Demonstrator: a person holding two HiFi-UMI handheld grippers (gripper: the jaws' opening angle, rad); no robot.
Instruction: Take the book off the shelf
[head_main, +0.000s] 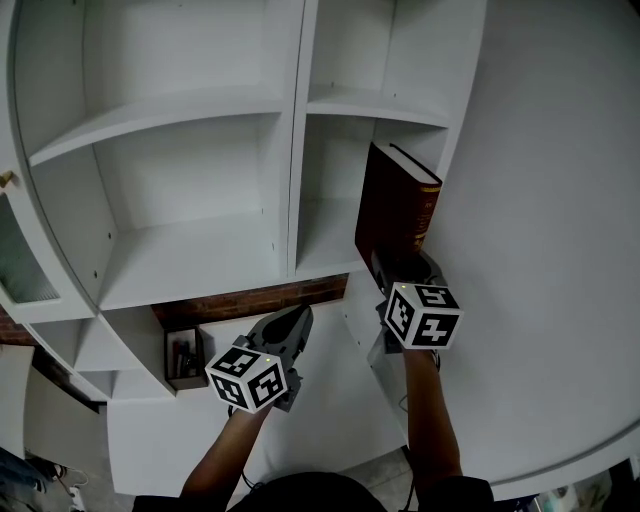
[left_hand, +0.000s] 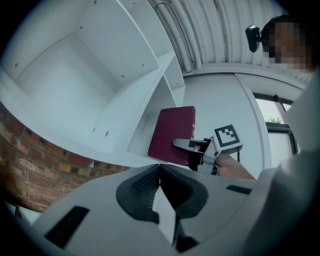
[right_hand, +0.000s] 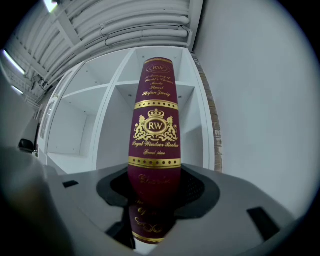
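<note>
- Right gripper (right_hand: 155, 189) is clamping the lower spine of the maroon hardback book (right_hand: 155, 120), with its jaws spread wide around it.
- The book is standing upright at the front edge of the shelf unit's (head_main: 200, 275) right-hand board, close to the right wall.
- Left gripper (left_hand: 160, 169) is hanging below the shelf edge with its jaws pressed together on nothing.
- Risk: the grip is sitting low, so the tall book is likely to pivot or slip between the pads.
- Risk: the covers could splay open, since nothing is supporting them.
- Risk: the bottom corner could catch on the board's front edge.
- Gold spine lettering: "RW" crest, apparently "Royal Windsor Books". The upper lines are too small to read.
</note>
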